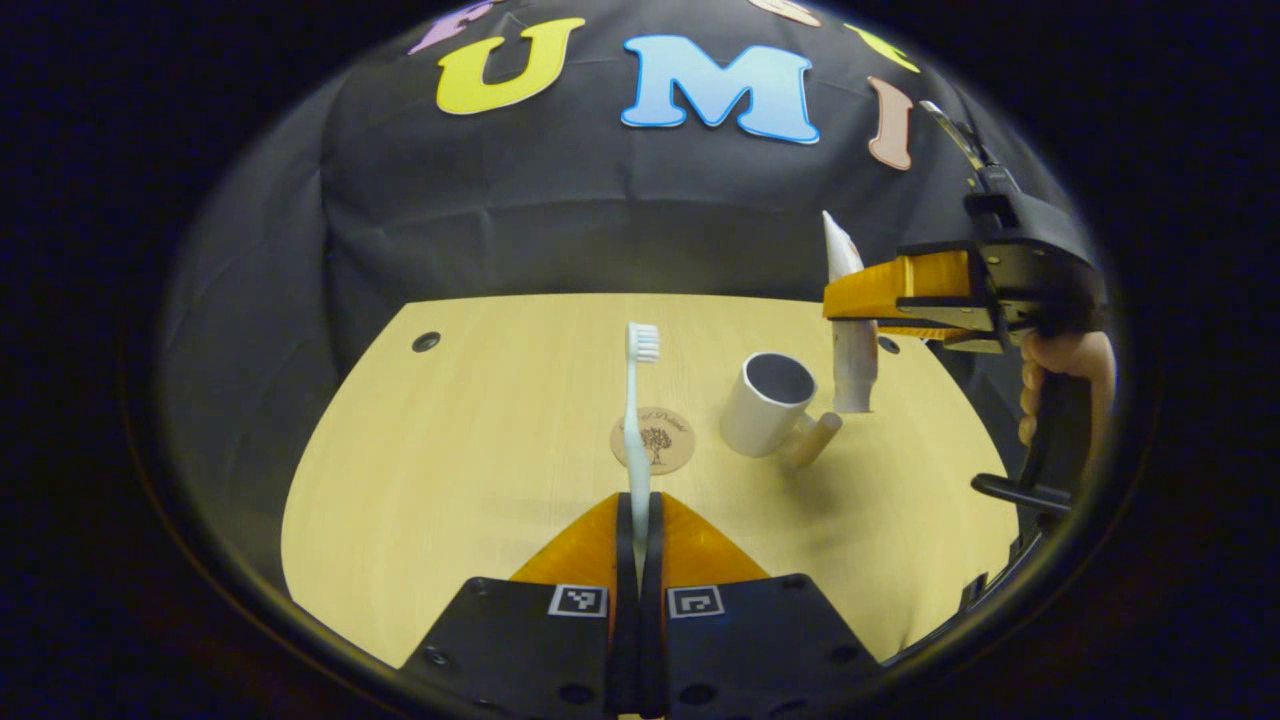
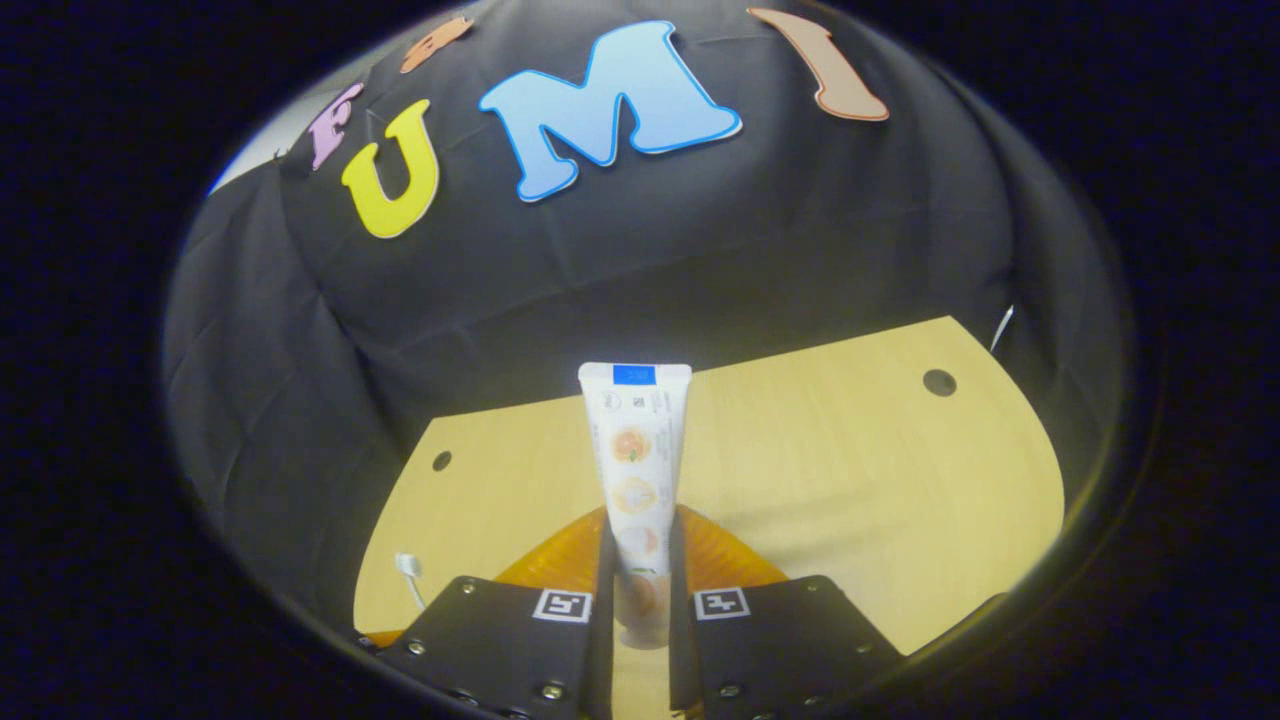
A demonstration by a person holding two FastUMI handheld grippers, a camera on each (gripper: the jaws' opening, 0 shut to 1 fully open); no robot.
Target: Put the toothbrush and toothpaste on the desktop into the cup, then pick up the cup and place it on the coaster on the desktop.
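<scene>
Above the desk's near edge: left gripper (image 1: 637, 560), fingers clamped on the toothbrush (image 1: 637, 430), bristles pointing up.
Over the desk's right side: right gripper (image 2: 640, 590), held level by a hand (image 1: 1065, 375), pinching the toothpaste (image 2: 637, 470) upright, just above and beside the cup (image 1: 768, 403).
Desk (image 1: 450, 450) middle: coaster (image 1: 654, 440), with the cup near it, tilted in this view, handle toward the near edge.

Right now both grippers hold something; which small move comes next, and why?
Probably lower the right gripper a little toward the cup: its toothpaste hangs cap-down just beside the open rim, while the left gripper holds the toothbrush upright farther back.
</scene>
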